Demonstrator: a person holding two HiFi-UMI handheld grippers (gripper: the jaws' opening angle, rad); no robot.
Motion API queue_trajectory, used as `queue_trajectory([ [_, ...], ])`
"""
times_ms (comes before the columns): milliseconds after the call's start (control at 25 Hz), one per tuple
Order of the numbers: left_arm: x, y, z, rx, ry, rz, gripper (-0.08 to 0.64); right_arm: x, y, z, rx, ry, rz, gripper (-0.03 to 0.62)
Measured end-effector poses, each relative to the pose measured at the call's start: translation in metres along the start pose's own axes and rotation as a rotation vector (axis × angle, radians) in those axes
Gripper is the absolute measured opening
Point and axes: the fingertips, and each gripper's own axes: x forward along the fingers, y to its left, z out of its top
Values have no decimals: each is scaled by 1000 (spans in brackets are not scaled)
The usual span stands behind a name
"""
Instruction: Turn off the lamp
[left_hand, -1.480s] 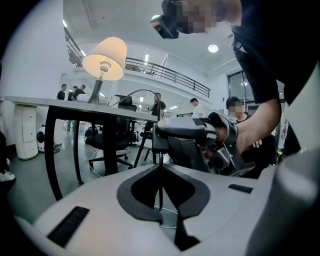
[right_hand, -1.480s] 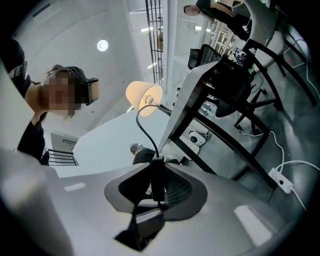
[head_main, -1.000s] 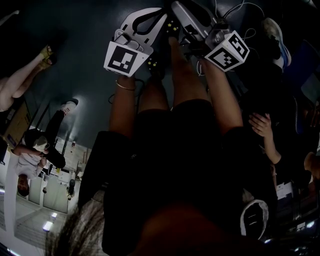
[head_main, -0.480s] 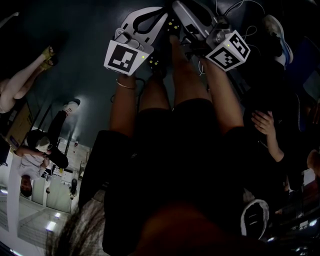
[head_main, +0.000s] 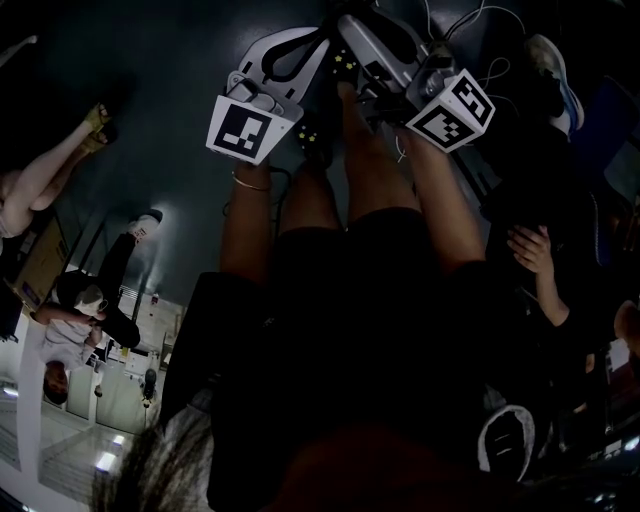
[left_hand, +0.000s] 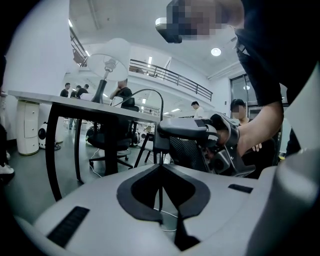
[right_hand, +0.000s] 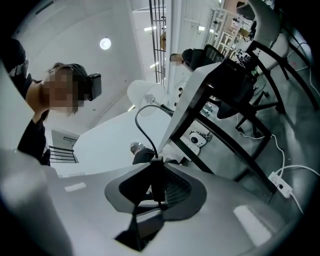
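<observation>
Bright open hall, grey floor (left_hand: 30, 180); black-legged counter (left_hand: 75, 102) carrying the white-shaded lamp (left_hand: 107, 57).
Forearms stretched forward, below the counter's top: left gripper (left_hand: 160, 167) pinched together on the lamp cord (right_hand: 137, 124); right gripper (right_hand: 153, 164), just tightened, clamps that cord too.

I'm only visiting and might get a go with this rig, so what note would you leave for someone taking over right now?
Left gripper: jaws look closed on the thin black lamp cord, low down.
Right gripper: closed on the same cord higher up, on a dark piece that may be its switch.
White-shaded table lamp: stands on the dark-legged table, apart from both grippers.
Done: cord held in both.
Left: switch it off. Whether the lamp is lit can't be told in this bright room.
</observation>
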Motion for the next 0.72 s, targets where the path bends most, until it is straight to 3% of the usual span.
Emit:
queue_trajectory([
  [720,12,0,-10,-8,9,-1,17,-3,-13,-4,-61,51,-61,66],
])
